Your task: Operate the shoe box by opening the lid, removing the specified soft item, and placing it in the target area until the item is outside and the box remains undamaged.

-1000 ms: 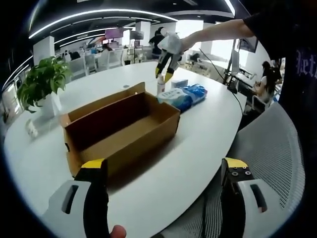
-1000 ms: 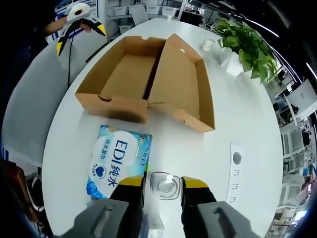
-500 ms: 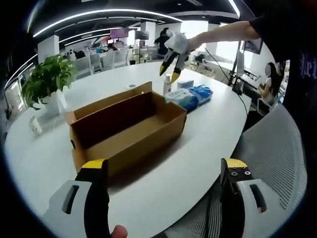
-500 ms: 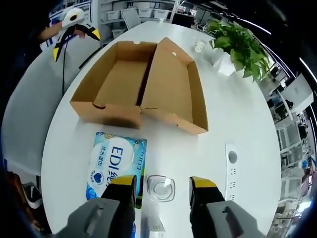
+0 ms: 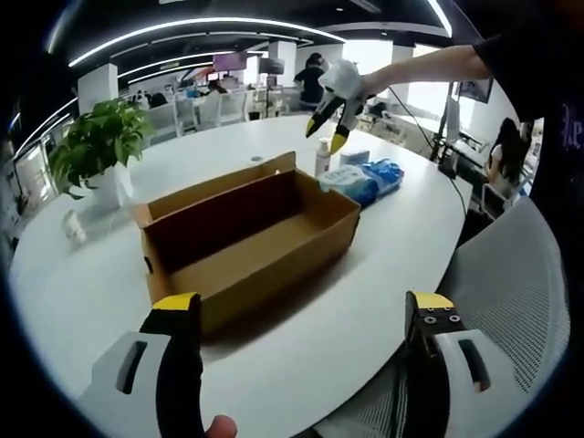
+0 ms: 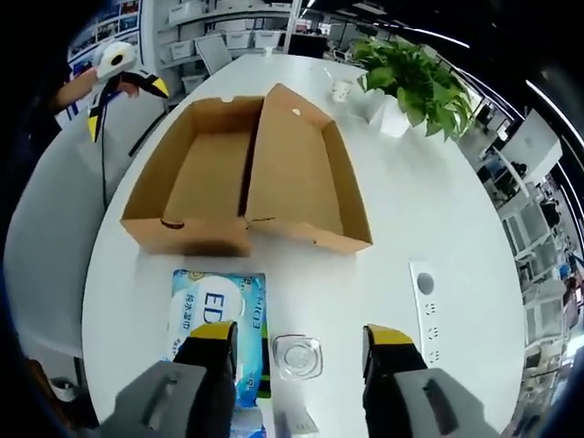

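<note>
an open-plan office with strip ceiling lights surrounds a large white oval table [image 6: 438, 210]. a brown cardboard shoe box [image 6: 246, 178] sits in the middle of the table, its hinged lid already folded back flat beside the tray; the tray looks empty. a soft blue-and-white plastic pack of tissues [image 6: 214, 324] lies on the table just beside the box's short end, so it is outside the box. next to the pack stands a small clear bottle with a round cap [image 6: 297, 356], and a leafy green plant in a white pot [image 6: 406, 87] sits well apart at the table's far end.

the right gripper [image 6: 299, 333], yellow-tipped, hovers above the pack and the bottle with its jaws wide apart, gripping nothing. the left gripper [image 5: 306, 315] waits near the table's edge in front of the box, jaws also spread wide and empty.

judging from this layout, the removal step appears done. the next move probably calls for drawing both grippers clear without knocking the box.
</note>
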Motion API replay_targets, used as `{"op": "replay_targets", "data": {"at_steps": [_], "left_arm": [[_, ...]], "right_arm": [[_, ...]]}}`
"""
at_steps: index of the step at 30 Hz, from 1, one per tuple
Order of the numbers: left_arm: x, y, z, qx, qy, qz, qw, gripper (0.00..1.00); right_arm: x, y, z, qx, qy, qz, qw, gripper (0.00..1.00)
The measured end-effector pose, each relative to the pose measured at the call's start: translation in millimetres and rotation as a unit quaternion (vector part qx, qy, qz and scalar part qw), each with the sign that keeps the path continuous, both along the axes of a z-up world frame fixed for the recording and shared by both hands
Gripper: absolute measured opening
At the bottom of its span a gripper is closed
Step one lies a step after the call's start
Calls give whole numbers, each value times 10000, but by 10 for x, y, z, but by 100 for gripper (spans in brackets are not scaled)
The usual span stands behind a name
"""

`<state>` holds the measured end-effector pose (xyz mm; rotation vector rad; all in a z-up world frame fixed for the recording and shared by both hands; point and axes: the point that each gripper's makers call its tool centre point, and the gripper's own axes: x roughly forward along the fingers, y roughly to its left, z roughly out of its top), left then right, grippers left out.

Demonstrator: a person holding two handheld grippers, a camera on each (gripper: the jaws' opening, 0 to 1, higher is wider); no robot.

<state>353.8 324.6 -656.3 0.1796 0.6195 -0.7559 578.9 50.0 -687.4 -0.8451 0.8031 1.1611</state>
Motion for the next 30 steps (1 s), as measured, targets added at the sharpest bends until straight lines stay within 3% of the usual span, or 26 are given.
{"op": "replay_targets", "data": {"at_steps": [18, 30], "left_arm": [[166, 202, 6, -30, -26, 322, 9995, 88], [350, 344, 17, -84, -88, 635, 9979, 84]], "right_arm": [[37, 166, 64, 524, 197, -623, 9965, 59], [142, 288, 137, 1054, 383, -1234, 9860, 61]]}}
